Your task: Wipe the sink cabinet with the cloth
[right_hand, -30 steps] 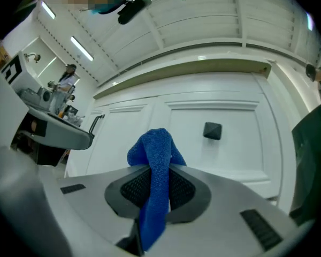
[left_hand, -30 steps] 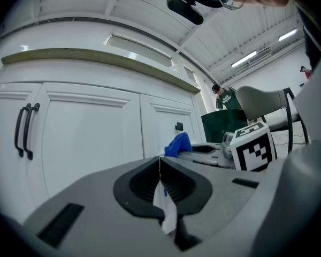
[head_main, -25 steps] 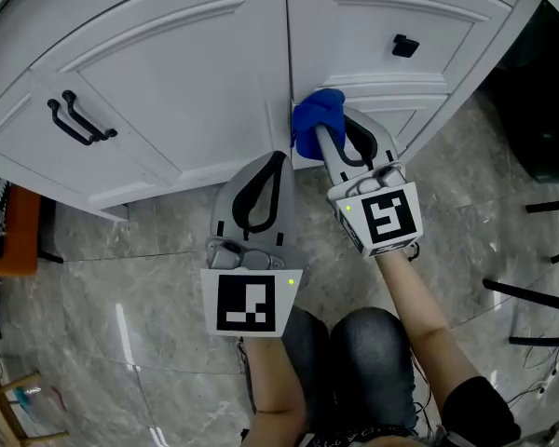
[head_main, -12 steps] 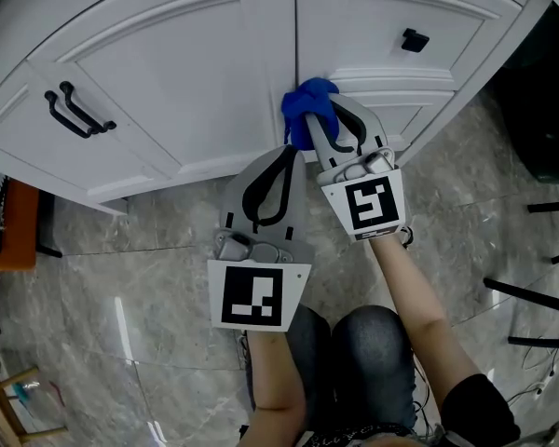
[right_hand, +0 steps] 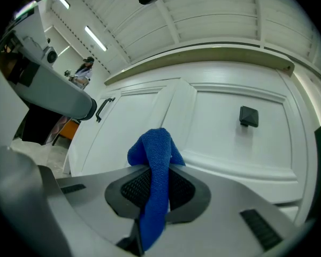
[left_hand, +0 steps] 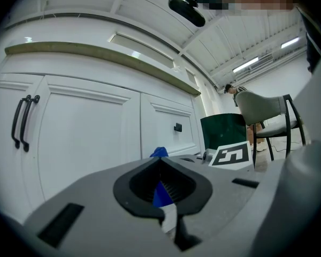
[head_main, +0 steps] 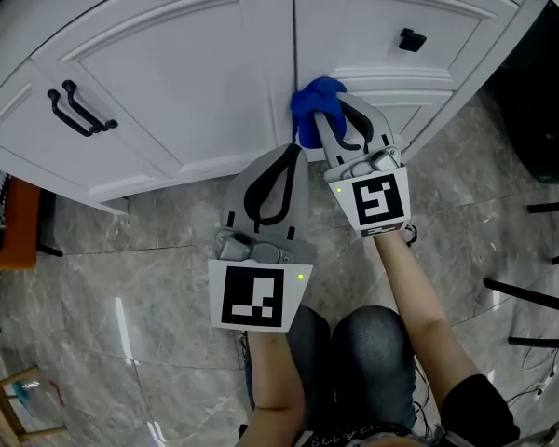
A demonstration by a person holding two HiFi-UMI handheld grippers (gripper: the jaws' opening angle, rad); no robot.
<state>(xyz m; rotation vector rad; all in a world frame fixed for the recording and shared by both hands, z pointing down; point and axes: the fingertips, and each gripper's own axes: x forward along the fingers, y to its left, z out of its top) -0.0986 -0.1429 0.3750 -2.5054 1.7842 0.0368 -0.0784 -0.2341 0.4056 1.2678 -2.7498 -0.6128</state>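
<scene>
Cloth (right_hand: 154, 186) pinched between right gripper's (head_main: 330, 127) fingers (right_hand: 129, 189), apparently touching the sink cabinet (head_main: 186, 82).

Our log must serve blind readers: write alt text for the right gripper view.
The right gripper is shut on a blue terry cloth, whose bunched end meets the white panelled sink cabinet. A square black knob sits on the panel to the right; a black bar handle shows far left.

Marbled grey floor (head_main: 121, 277), dark green bin (left_hand: 224, 131) (beside a grey chair (left_hand: 259, 103))
</scene>
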